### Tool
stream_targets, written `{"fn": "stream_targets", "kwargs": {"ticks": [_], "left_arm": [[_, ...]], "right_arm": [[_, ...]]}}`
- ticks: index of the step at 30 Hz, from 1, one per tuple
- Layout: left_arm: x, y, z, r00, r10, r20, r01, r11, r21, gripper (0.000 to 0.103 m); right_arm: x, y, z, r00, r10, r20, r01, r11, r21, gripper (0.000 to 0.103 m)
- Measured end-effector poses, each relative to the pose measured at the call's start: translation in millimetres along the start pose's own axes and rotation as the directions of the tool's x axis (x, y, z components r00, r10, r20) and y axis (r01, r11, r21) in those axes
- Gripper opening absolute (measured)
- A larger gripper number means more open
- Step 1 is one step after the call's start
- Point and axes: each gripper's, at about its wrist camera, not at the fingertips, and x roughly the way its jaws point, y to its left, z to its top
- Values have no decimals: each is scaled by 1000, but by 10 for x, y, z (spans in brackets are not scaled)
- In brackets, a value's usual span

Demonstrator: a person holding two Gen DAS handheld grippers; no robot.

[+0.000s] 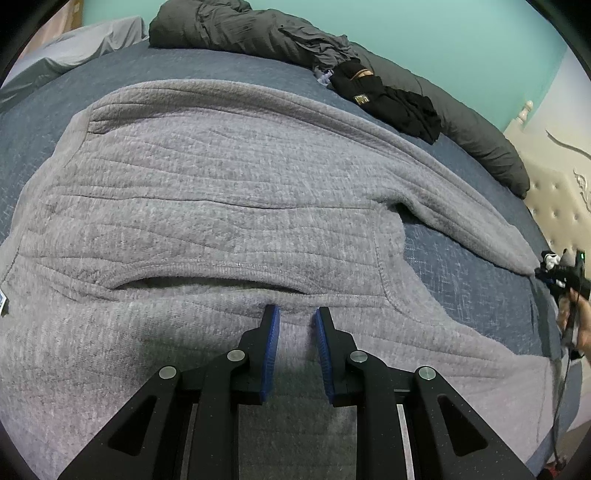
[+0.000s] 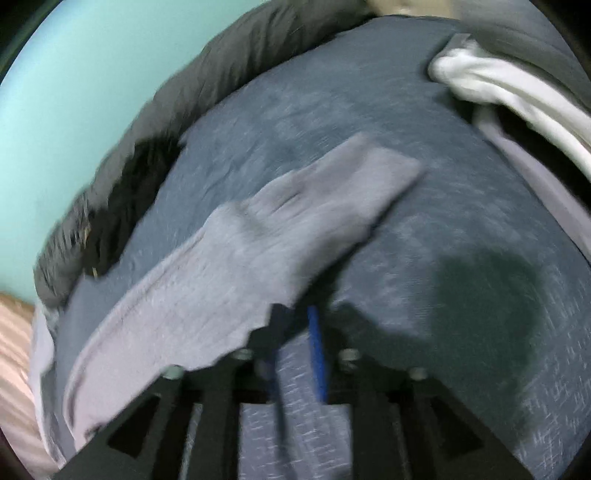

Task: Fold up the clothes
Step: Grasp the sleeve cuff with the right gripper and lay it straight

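Note:
A grey fleece hoodie lies spread flat on the blue bed sheet, its front pocket opening facing me. My left gripper hovers just above the hem side of the pocket, open, with nothing between its blue pads. One sleeve stretches out to the right. At the sleeve's end a hand holds my right gripper. In the blurred right wrist view the sleeve runs diagonally, its edge over the left finger. The right gripper has its pads apart, with sheet showing between them.
A dark grey duvet is bunched along the far side of the bed, with a black garment against it. A tufted headboard stands at the right. A white garment lies at the upper right of the right wrist view.

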Motion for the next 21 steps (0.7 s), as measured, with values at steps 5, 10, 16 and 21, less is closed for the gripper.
{"fn": "stream_targets", "kwargs": {"ticks": [5, 10, 16, 21], "left_arm": [[2, -19, 1, 1000, 4, 1, -4, 1000, 4, 23], [12, -56, -1, 1000, 12, 3, -12, 1000, 15, 25], [37, -67, 2, 1000, 21, 3, -21, 1000, 18, 25], [59, -96, -3, 1000, 30, 4, -30, 999, 33, 28]], "right_arm": [[-183, -312, 115, 995, -23, 99, 15, 996, 84, 50], [3, -379, 230, 996, 2, 86, -11, 994, 109, 54], [240, -359, 380, 996, 21, 89, -33, 991, 127, 53], [291, -78, 427, 995, -42, 85, 43, 999, -11, 13]]}}
